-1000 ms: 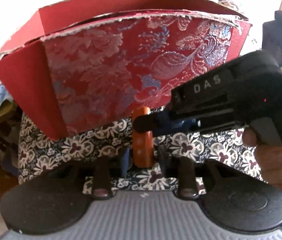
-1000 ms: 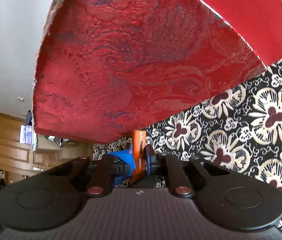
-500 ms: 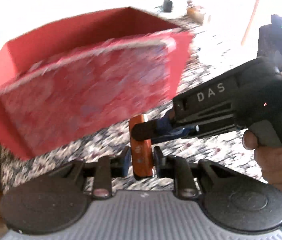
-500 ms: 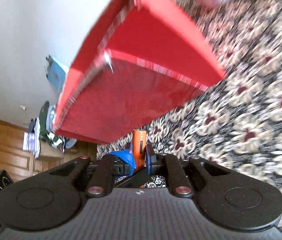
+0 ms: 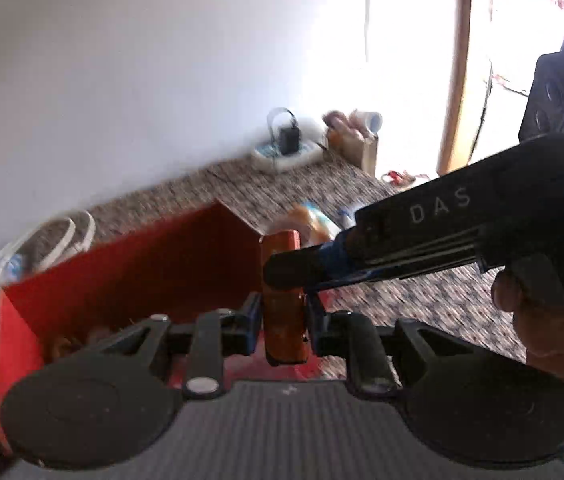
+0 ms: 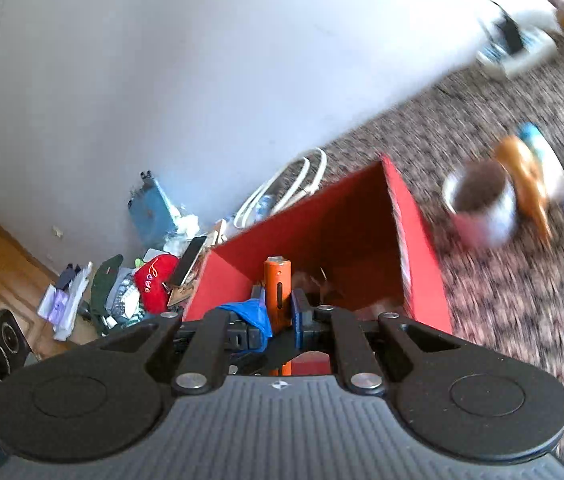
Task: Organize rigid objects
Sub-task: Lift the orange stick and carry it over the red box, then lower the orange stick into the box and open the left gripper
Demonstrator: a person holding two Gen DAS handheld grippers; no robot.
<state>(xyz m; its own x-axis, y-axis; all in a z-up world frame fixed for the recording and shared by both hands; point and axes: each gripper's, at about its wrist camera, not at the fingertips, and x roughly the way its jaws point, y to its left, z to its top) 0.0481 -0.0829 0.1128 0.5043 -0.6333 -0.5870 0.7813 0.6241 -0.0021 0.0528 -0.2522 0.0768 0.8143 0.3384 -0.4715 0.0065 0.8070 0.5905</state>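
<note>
- The red box (image 6: 361, 216) stands open-topped, its mouth free from above.
- Right of it a mug (image 6: 481, 204) and blurred things, perhaps bottles, crowd the patterned surface (image 6: 521, 300).
- Left, a white cable coil (image 6: 282, 188) and piled clutter (image 6: 130, 292) block passage.

The left gripper (image 5: 283, 312) is showing black linkage arms, silver rivets and blue finger pads. The right gripper (image 5: 293, 270), entering at right of frame, is wearing white "DAS" lettering on its black body.
</note>
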